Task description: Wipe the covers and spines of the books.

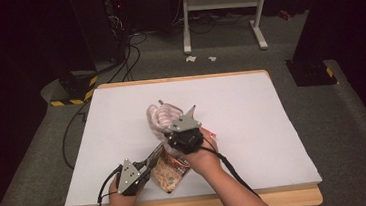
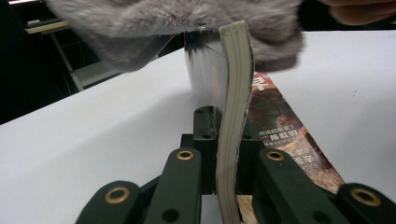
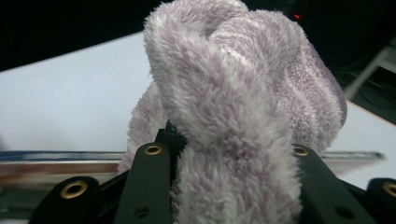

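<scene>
Around the table (image 1: 251, 102), whose top is covered in white with a wooden rim showing at the edges, the floor is grey carpet. Black cables run across it at the far left beside a dark box with yellow-and-black stripes (image 1: 72, 90), and a white metal stand (image 1: 223, 9) rises behind the table, with two scraps of white paper (image 1: 199, 59) on the carpet before it.

On the table lies a book (image 1: 169, 172) with a reddish-brown printed cover, near the front edge. A fluffy lilac towel (image 1: 162, 116) hangs bunched just beyond it and partly over it (in the left gripper view the towel (image 2: 187, 23) drapes across the top of the raised pages).

The left tongs (image 1: 152, 162) point up and to the right from the left hand (image 1: 121, 196), which rests low at the table's front edge. They are pressed together on the book's cover and pages (image 2: 233, 116), holding that edge lifted off the table.

The right tongs (image 1: 170, 126) come from the right hand (image 1: 203, 156), its forearm slanting in from the bottom right. They pinch a thick fold of the towel (image 3: 233, 140), held above the book.
</scene>
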A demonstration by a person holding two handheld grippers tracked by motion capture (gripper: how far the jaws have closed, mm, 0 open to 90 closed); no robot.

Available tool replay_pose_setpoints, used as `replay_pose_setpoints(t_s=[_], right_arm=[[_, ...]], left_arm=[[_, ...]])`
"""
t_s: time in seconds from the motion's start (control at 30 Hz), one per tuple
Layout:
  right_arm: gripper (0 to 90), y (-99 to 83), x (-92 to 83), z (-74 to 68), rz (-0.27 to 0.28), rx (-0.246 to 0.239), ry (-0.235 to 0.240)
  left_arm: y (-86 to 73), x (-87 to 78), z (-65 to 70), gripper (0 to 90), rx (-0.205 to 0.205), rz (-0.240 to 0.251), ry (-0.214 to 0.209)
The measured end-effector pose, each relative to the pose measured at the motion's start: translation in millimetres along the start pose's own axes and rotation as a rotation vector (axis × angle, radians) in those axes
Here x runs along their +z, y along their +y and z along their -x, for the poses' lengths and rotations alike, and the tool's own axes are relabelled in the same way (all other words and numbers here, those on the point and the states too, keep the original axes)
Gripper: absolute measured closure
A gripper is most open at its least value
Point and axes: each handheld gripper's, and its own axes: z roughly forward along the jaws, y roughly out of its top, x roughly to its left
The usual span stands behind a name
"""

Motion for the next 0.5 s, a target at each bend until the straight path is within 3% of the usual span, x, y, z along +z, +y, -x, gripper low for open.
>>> replay_pose_setpoints(t_s=[0.03,0.07,0.1,0.13,0.17,0.2,0.23,0.27,0.3,0.47,0.5], right_arm=[[67.1,0.0,0.0,0.0,0.000,0.000,0.000],[67.1,-3.1,6.5,16.9,-0.019,0.017,-0.046],[67.1,-3.1,6.5,16.9,-0.019,0.017,-0.046],[67.1,-6.1,13.0,33.5,-0.035,0.044,-0.083],[67.1,-6.1,13.0,33.5,-0.035,0.044,-0.083],[67.1,-8.7,18.7,48.6,-0.045,0.064,-0.117],[67.1,-8.7,18.7,48.6,-0.045,0.064,-0.117],[67.1,-10.7,24.4,62.0,-0.058,0.068,-0.159],[67.1,-10.7,24.4,62.0,-0.058,0.068,-0.159],[67.0,-15.9,41.2,97.5,-0.107,0.123,-0.243],[67.0,-15.9,41.2,97.5,-0.107,0.123,-0.243]], left_arm=[[0.0,0.1,0.2,83.3,0.002,-0.001,0.001],[0.0,0.4,0.4,83.3,0.004,-0.001,0.001],[-0.1,0.7,0.8,83.3,0.006,-0.002,0.003],[0.0,0.8,1.0,83.2,0.007,-0.003,0.004],[0.0,0.9,1.1,83.2,0.008,-0.004,0.001],[0.2,0.8,1.0,83.3,0.012,-0.006,-0.001],[0.2,0.8,1.0,83.3,0.012,-0.006,-0.001],[0.2,0.9,1.1,83.3,0.011,-0.005,-0.003],[0.2,0.9,1.1,83.3,0.011,-0.005,-0.003],[-0.4,1.2,1.6,83.3,0.017,-0.007,0.002],[-0.4,1.2,1.6,83.3,0.017,-0.007,0.002]])
